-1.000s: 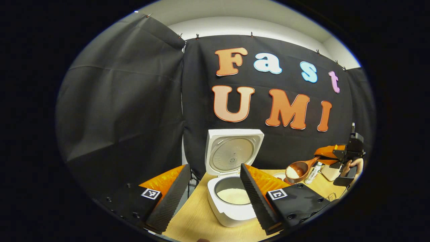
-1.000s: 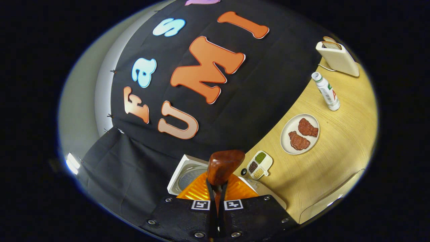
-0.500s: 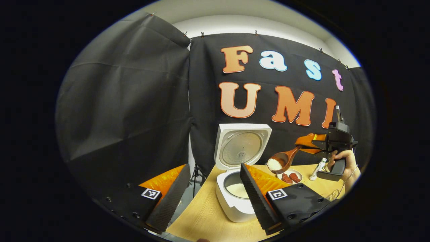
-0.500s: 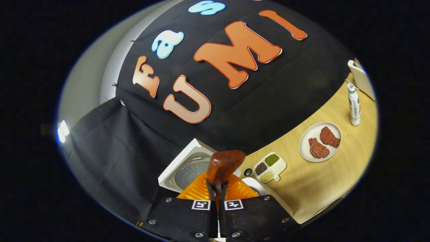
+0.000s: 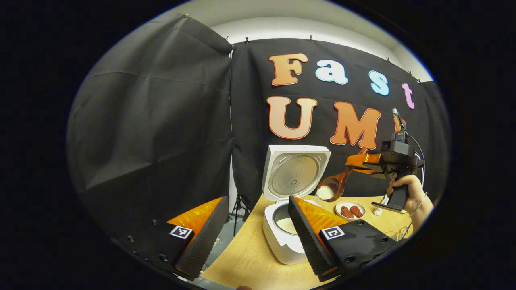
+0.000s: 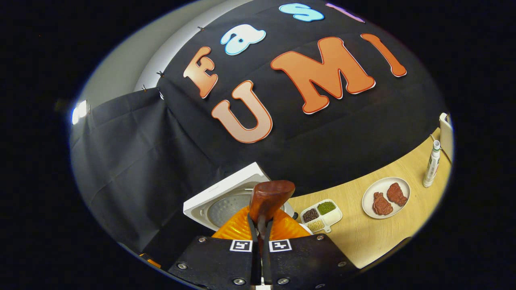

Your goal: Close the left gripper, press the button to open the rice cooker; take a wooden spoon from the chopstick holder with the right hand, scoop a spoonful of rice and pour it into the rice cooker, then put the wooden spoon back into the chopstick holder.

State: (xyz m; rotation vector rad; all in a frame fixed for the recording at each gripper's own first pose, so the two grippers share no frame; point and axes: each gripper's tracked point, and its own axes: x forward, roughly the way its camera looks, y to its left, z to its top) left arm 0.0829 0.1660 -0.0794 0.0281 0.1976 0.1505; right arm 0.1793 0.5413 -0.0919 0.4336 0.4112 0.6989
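**Spoonful of rice held beside the open rice cooker**

The left gripper view looks across a pale wooden table (image 5: 246, 262). The left gripper (image 5: 254, 237) sits at the bottom, jaws released and wide apart, holding nothing. Between its fingers stands a white square rice cooker (image 5: 284, 237), lid raised upright, its inner pot holding a low layer of white rice (image 5: 287, 224). To the right, above the table, a hand (image 5: 407, 189) holds the right gripper (image 5: 356, 161), which carries a dark brown wooden spoon (image 5: 332, 187); the bowl, heaped with rice, hangs just beside the raised lid, above the pot's right edge.

The right gripper view shows those jaws clenched on the spoon handle, the bowl's back (image 6: 269, 197) blocking part of the lid (image 6: 225, 197). Right of it lie a white divided dish (image 6: 322, 215) of dark, green and pale grains, a round white plate (image 6: 369, 197) with two reddish-brown pieces, and an upright white bottle (image 6: 430, 165)
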